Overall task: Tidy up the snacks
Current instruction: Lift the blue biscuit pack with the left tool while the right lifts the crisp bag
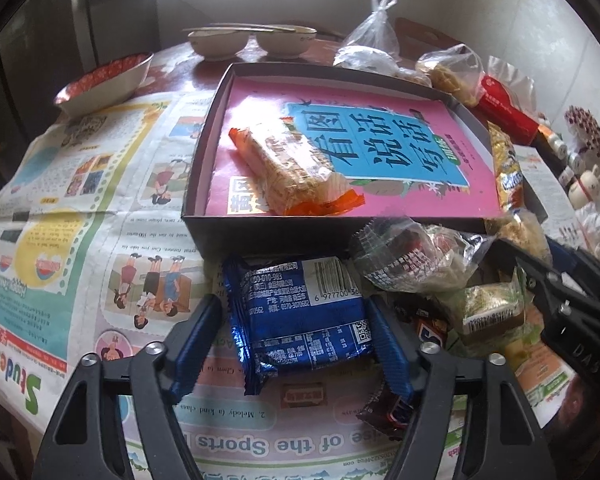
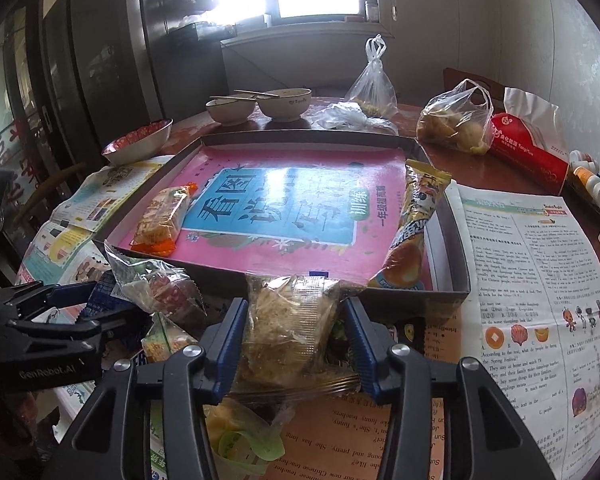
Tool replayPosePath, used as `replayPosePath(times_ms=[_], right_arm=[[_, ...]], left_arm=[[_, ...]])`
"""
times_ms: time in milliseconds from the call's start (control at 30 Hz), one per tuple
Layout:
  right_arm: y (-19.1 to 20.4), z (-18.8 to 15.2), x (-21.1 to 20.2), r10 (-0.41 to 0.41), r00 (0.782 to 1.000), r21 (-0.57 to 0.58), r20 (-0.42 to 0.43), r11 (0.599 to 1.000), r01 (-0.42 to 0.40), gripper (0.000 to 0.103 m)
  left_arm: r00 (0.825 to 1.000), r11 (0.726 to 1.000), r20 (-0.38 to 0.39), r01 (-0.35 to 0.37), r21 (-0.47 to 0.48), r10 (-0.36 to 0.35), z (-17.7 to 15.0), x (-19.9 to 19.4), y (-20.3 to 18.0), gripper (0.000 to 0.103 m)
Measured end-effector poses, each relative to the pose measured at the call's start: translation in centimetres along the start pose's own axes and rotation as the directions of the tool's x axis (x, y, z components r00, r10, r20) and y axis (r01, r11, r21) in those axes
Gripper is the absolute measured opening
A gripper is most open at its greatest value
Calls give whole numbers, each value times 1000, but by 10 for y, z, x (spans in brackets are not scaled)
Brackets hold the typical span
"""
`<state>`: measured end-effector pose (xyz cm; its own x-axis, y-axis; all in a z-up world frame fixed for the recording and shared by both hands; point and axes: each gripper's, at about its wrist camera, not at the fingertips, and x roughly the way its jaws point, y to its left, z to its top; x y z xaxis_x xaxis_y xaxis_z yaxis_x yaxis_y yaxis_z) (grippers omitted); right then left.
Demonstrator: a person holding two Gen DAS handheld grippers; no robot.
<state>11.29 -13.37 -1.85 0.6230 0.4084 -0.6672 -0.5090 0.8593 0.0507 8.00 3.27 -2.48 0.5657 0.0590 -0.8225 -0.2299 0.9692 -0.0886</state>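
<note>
A shallow dark box (image 1: 199,184) (image 2: 452,248) lined with a pink book holds an orange cracker pack (image 1: 292,168) (image 2: 162,220) at its left. A yellow snack tube (image 2: 414,224) (image 1: 506,168) leans on its right wall. My left gripper (image 1: 296,320) is shut on a blue foil snack pack (image 1: 300,316) just in front of the box. My right gripper (image 2: 292,320) is shut on a clear-wrapped brownish snack (image 2: 288,324) at the box's near wall. Loose wrapped snacks (image 1: 412,256) (image 2: 156,284) lie between the two grippers.
Newspaper (image 1: 100,200) (image 2: 532,280) covers the table. Two bowls with chopsticks (image 1: 252,42) (image 2: 260,106) and a red-patterned bowl (image 1: 104,84) (image 2: 138,144) stand behind the box. Plastic bags (image 2: 452,120), a red tissue pack (image 2: 528,152) and small bottles (image 1: 572,152) crowd the right.
</note>
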Motion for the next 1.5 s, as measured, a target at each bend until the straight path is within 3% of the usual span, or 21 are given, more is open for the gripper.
replayPosePath(times_ms=[67,267,400,800,1500], right_arm=[[-1,0,-1,1,1000,8,4,1000,-1,46],[-7,-1,-7,13,1000,32,16,999,-13,43],[-13,0,-11,21,1000,54,22,998,-22,42],[-22,1,-26,13,998,87,54,996,-18,41],[-28,9,-37,10,995,109,102,994,-21,41]], left_arm=[[1000,1000,6,7,19,-7,-1,-2,-2,60],[998,998,3,57,10,-57,-2,-6,7,56],[995,995,-3,100,-28,-100,-4,-10,16,56],[989,989,67,133,-64,-129,1,-38,31,56],[984,986,119,143,-91,-131,13,-48,34,55]])
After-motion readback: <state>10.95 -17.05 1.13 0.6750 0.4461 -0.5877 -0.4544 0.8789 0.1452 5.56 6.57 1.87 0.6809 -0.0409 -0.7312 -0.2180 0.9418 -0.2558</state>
